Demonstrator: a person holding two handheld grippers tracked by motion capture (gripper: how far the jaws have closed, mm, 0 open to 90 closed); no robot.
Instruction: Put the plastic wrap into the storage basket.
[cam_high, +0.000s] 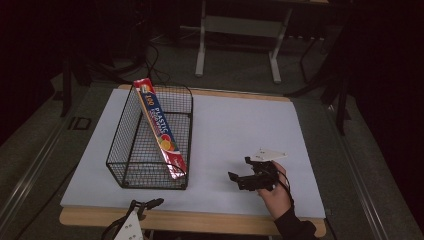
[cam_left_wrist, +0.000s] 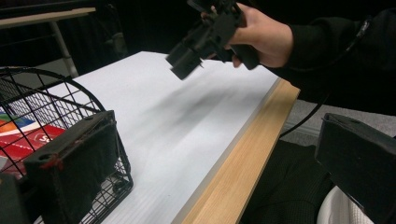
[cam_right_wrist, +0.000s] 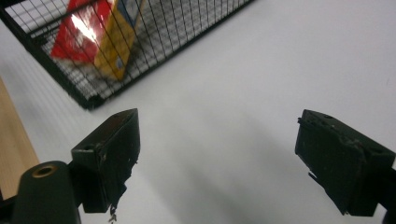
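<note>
The box (cam_high: 161, 131) of plastic wrap lies aslant in the wire basket (cam_high: 131, 174), its lower end down in the near right corner and its upper end propped on the far rim, poking just above it; it is too long to lie flat along that line, which is likely why it leans. The basket stands on the white sheet (cam_high: 235, 130) that covers the desk (cam_high: 210, 223), toward its left half, with bare sheet to its right. The right gripper (cam_high: 241, 170) hangs over that bare patch, near the front edge and well apart from the basket, jaws released and standing wide with nothing between them; its own view looks down past both black pads (cam_right_wrist: 114, 154) at plain sheet, with the basket's corner and the box's red end at the top left. The right hand (cam_high: 276, 196) comes in from the lower right, the wrist bent so the jaws point leftward and down toward the basket, a pose that reads as free travel rather than a grasp. The left gripper (cam_high: 150, 204) rests low at the front edge of the desk, just before the basket's near wall; its jaws are parted too, one pad (cam_left_wrist: 74, 172) close against the mesh, the other out over the desk's edge, gripping nothing.
</note>
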